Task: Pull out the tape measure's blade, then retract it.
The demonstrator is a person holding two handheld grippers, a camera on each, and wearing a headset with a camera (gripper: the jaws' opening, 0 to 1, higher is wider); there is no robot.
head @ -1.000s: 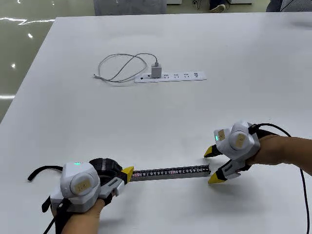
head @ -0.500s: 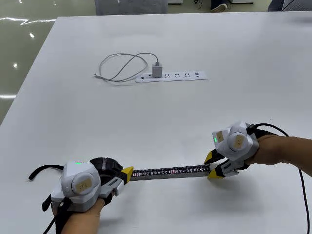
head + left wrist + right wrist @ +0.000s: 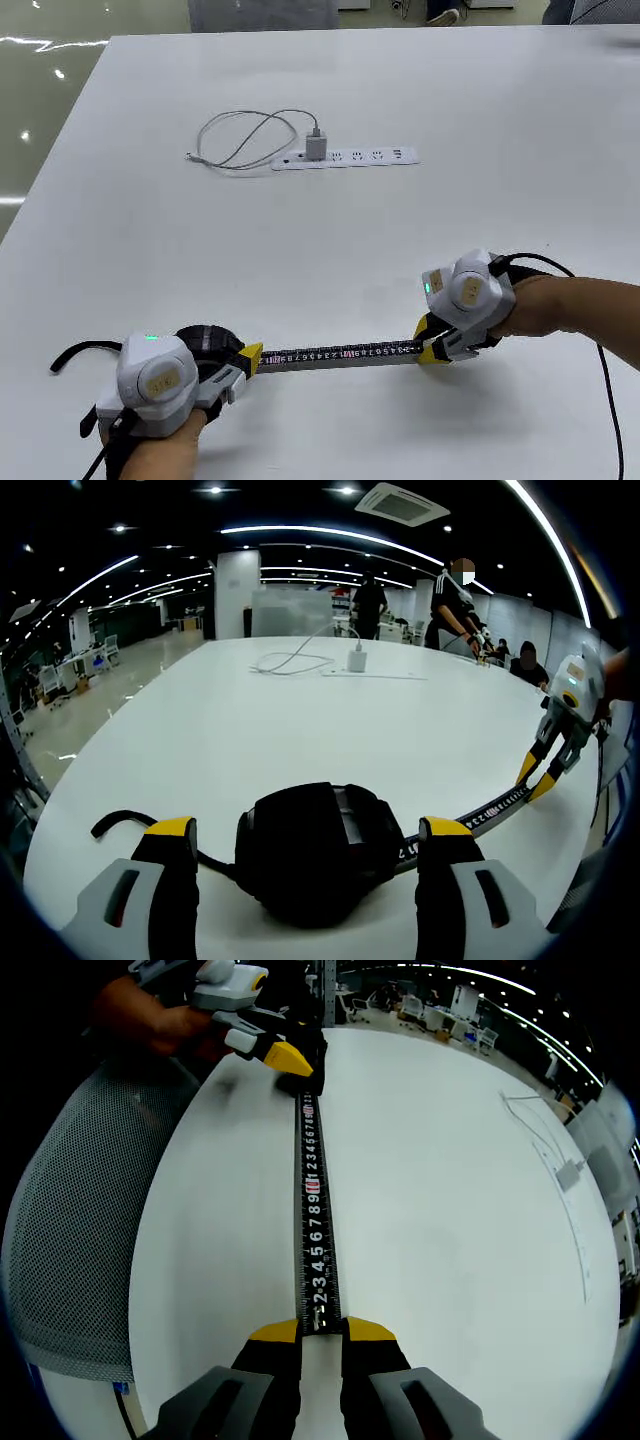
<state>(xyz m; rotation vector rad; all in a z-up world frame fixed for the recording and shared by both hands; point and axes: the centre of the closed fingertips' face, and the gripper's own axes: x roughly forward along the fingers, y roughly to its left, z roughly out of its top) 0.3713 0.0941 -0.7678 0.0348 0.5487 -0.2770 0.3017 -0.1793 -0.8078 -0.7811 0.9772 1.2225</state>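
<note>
1. Two tools work one tape measure [image 3: 205, 343] on the bench [image 3: 400, 80]. The right tool [image 3: 322, 1328] is narrow, pinching the tip of the blade [image 3: 313, 1190]. The left tool [image 3: 307, 828] has wide jaws bracketing the case; whether they press it I can't tell.
2. Pull-out looks about finished; next, I'd guess, the blade gets guided slowly into the case.
3. Farther off: one power strip [image 3: 350, 157], one cable [image 3: 240, 140].

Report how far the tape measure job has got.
Done: the blade lies pulled out across the table. In hand: the left hand-held gripper clamps the black case, and the right hand-held gripper pinches the blade's end. Left: retracting the blade into the case.
</note>
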